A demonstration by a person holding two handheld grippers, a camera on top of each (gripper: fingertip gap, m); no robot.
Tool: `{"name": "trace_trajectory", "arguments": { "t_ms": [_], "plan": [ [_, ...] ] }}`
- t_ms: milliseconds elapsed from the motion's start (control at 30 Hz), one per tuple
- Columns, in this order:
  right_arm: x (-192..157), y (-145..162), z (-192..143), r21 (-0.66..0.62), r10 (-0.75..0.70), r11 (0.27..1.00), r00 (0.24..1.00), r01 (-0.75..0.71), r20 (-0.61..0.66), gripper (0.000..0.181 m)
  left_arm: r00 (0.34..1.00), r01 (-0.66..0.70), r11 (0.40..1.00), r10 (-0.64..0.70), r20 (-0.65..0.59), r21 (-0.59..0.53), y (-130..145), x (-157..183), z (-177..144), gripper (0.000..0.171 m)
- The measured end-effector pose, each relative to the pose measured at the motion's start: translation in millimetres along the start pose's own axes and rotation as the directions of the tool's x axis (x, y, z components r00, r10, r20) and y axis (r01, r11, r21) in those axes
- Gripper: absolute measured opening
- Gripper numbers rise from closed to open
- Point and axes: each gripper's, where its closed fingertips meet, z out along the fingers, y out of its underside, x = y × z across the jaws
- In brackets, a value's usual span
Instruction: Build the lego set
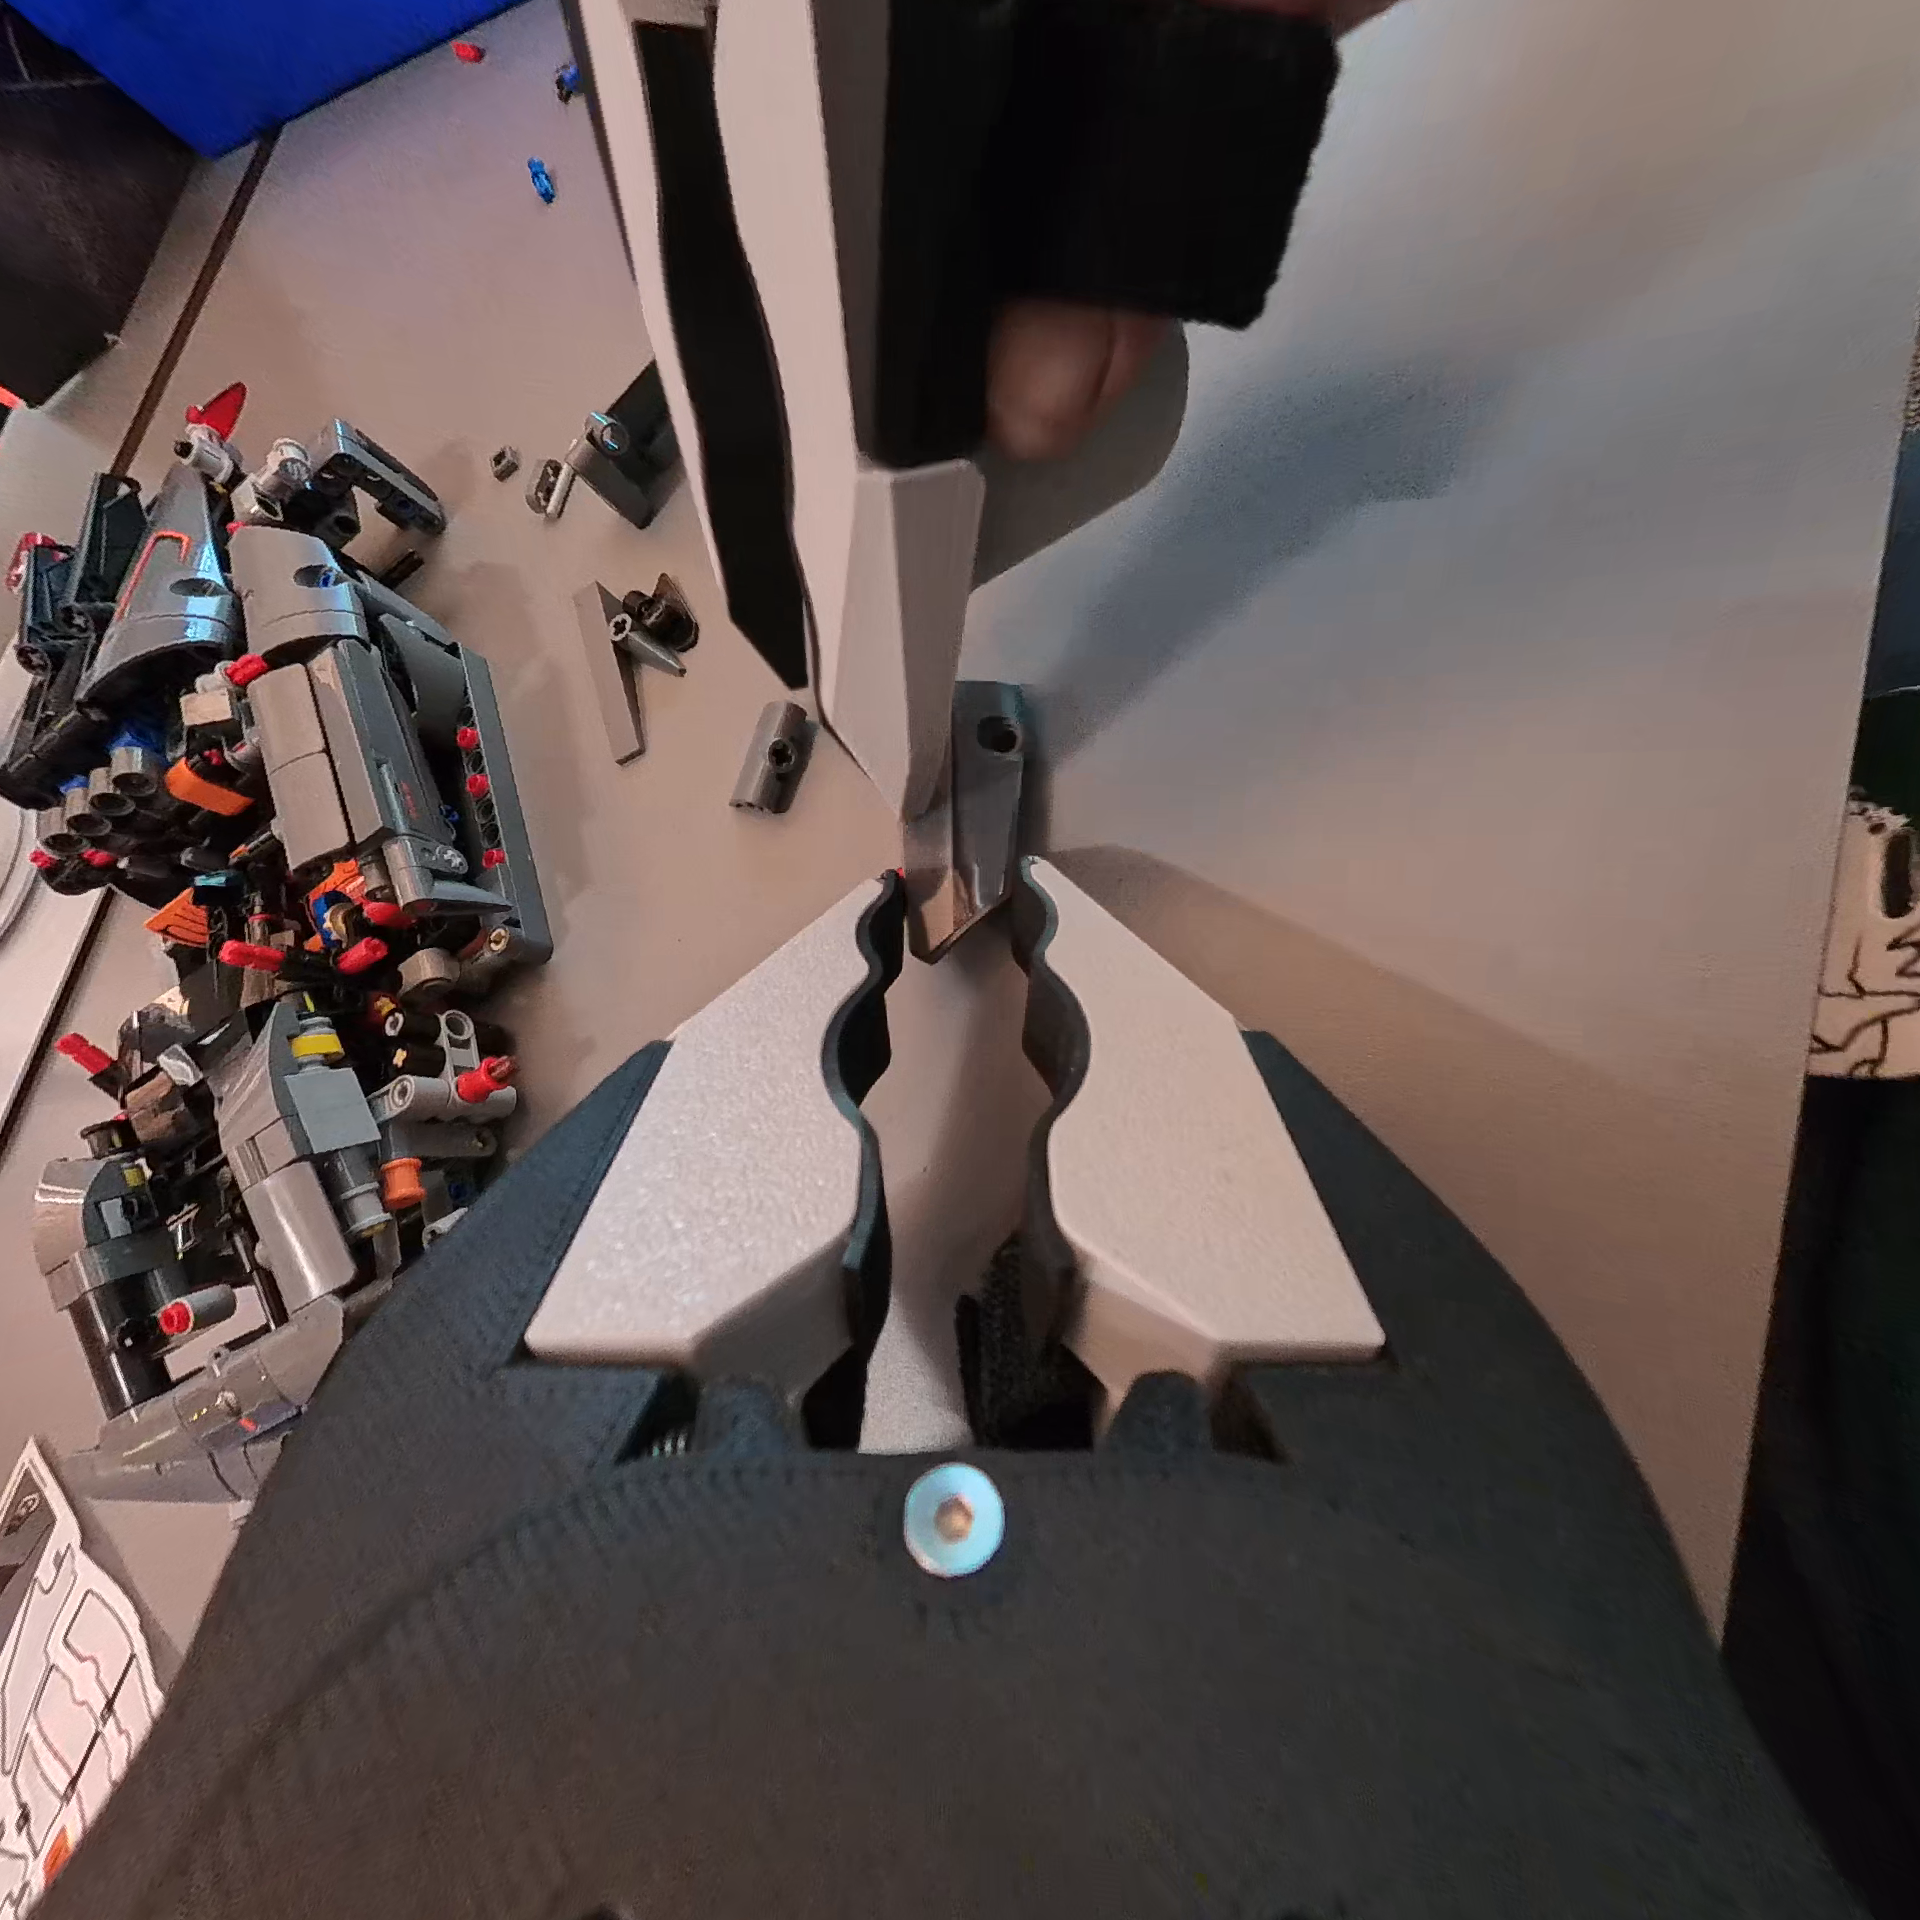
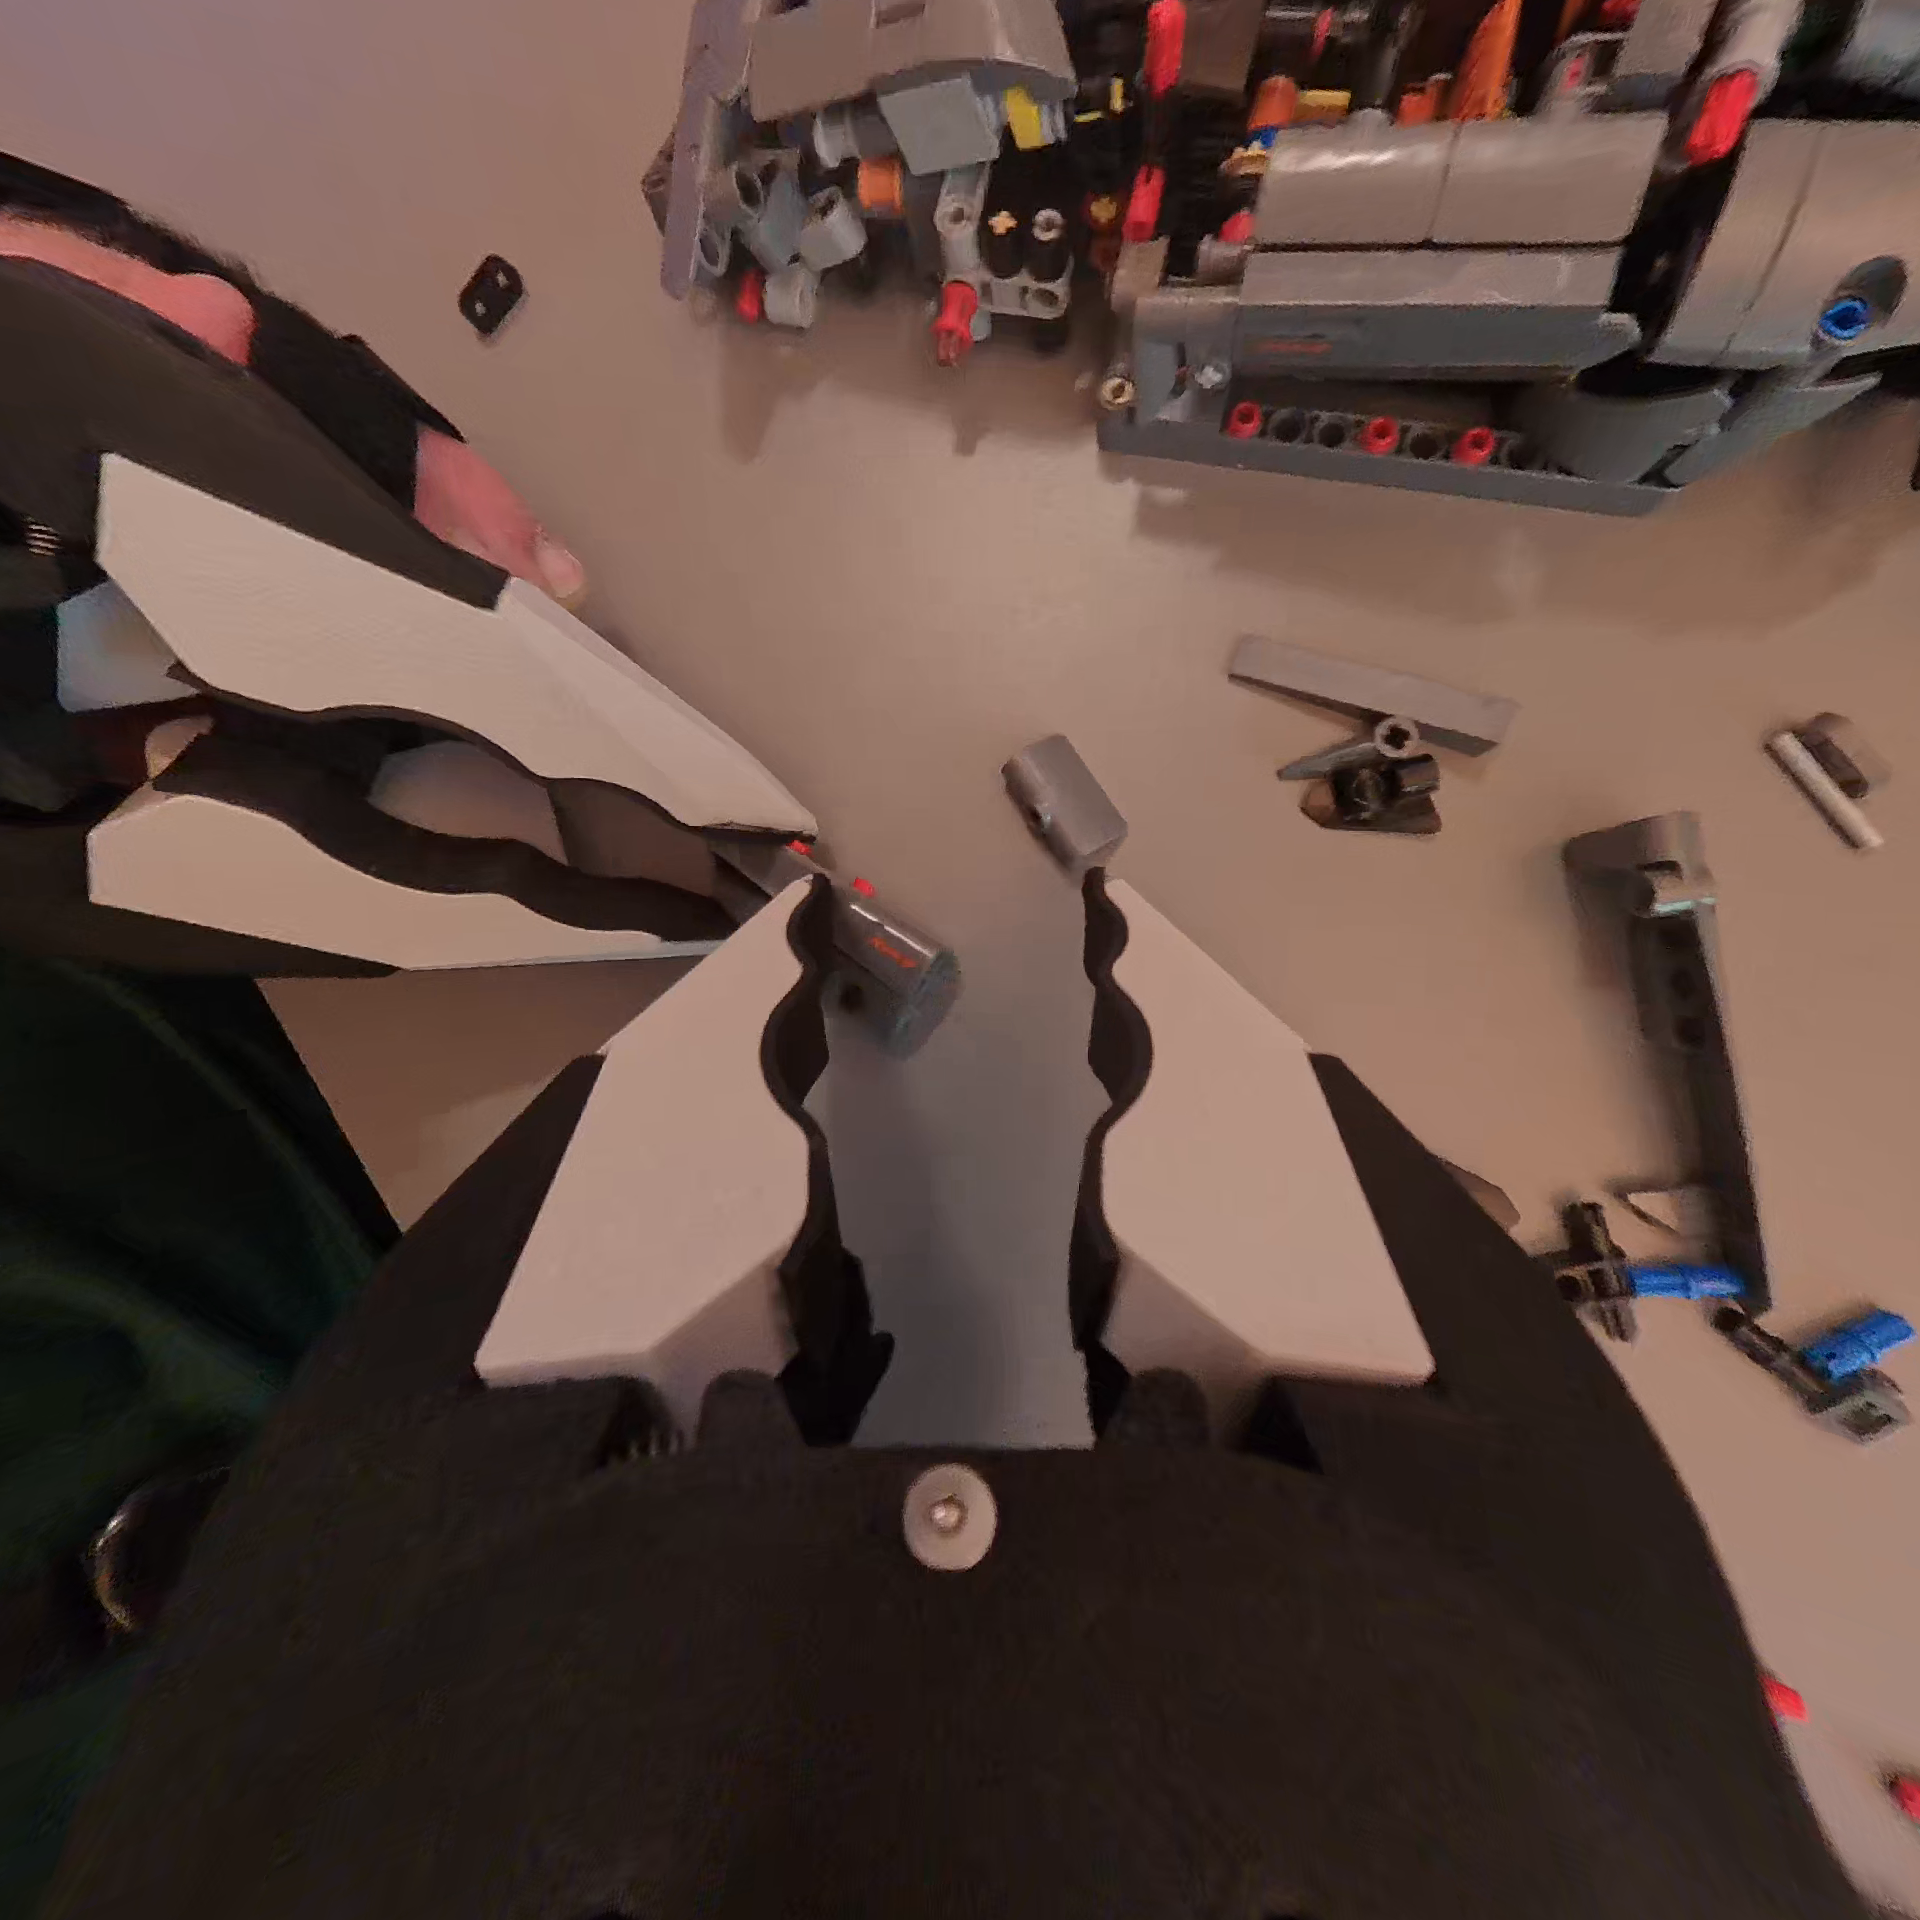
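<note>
Beige table [image 2: 935, 623]; left gripper [image 1: 956, 883] fingers seemingly pinch dark grey panel [image 1: 982, 821]; right gripper [image 2: 951, 894] fingers apart.

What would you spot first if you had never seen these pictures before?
The two grippers meeting tip to tip stand out first: the left gripper pinches a dark grey piece, and the right gripper sits open right beside it. Next comes the big half-built grey model with red pins, lying on the table at the left of the left wrist view, with loose pieces scattered near it.
</note>
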Motion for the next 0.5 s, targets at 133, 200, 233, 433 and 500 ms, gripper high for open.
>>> {"name": "trace_trajectory", "arguments": {
  "t_ms": [133,200,233,433,500],
  "plan": [
    [19.6,4.8,-10.1,-0.014,0.007,1.0,0.996,-0.009,-0.09,0.04,1.0,-0.002,1.0,0.002,0.002,0.001,-0.1,-0.1,0.0,0.018],
    [8.1,-3.6,-13.2,0.037,0.007,0.999,1.0,-0.006,-0.03,0.039,1.0,-0.001,1.0,0.001,0.001,0.002,-0.2,-0.1,0.0,0.018],
    [6.6,-3.5,-13.4,0.036,-0.016,0.999,0.999,0.018,-0.035,0.04,1.0,0.001,1.0,-0.001,0.0,0.002,-0.3,-0.1,0.0,0.019],
    [13.3,8.7,-9.1,0.013,0.013,1.0,1.0,-0.013,-0.021,0.047,1.0,0.003,1.0,-0.003,-0.003,0.001,-0.1,-0.1,0.1,0.018],
    [16.2,8.2,-14.7,0.021,-0.012,1.0,0.999,0.013,-0.048,0.045,1.0,0.001,1.0,-0.001,0.0,0.001,-0.2,-0.1,0.2,0.018]
  ]
}}
